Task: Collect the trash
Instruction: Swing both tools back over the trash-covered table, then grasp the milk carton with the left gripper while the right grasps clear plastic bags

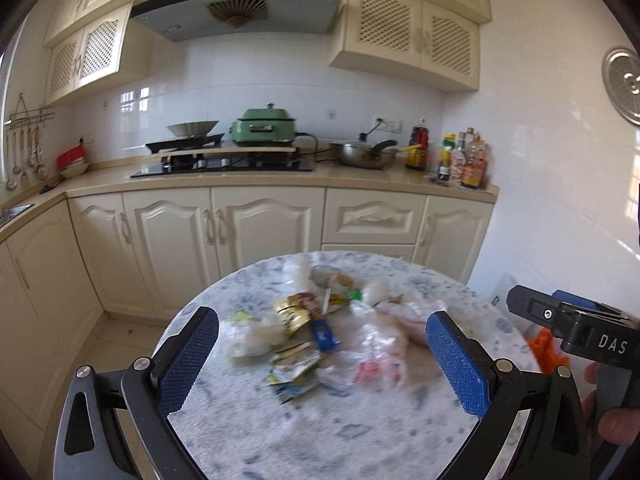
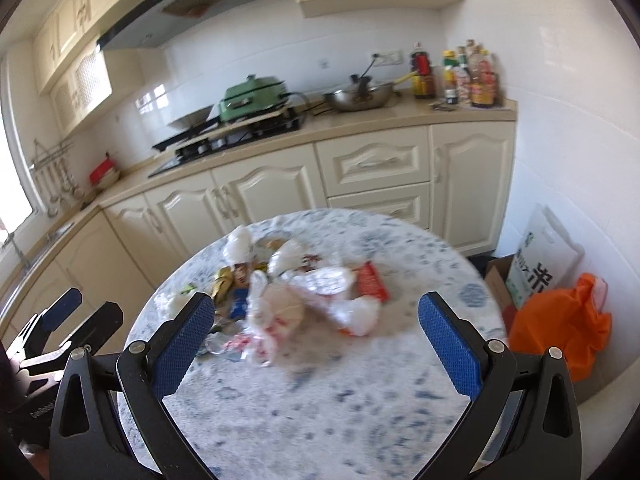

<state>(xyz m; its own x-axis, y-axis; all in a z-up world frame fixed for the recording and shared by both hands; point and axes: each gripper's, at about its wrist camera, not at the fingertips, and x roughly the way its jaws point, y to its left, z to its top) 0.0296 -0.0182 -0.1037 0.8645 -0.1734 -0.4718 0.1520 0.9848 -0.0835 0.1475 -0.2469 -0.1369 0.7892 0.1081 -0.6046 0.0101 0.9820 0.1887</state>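
Lying ahead of both gaping hand-held grippers (image 1: 322, 356) (image 2: 316, 336): trash pile (image 2: 296, 296).

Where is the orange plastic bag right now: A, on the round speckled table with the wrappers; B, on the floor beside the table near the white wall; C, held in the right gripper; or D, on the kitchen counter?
B: the orange plastic bag sits on the floor beside the round speckled table, while the right gripper is open and empty.
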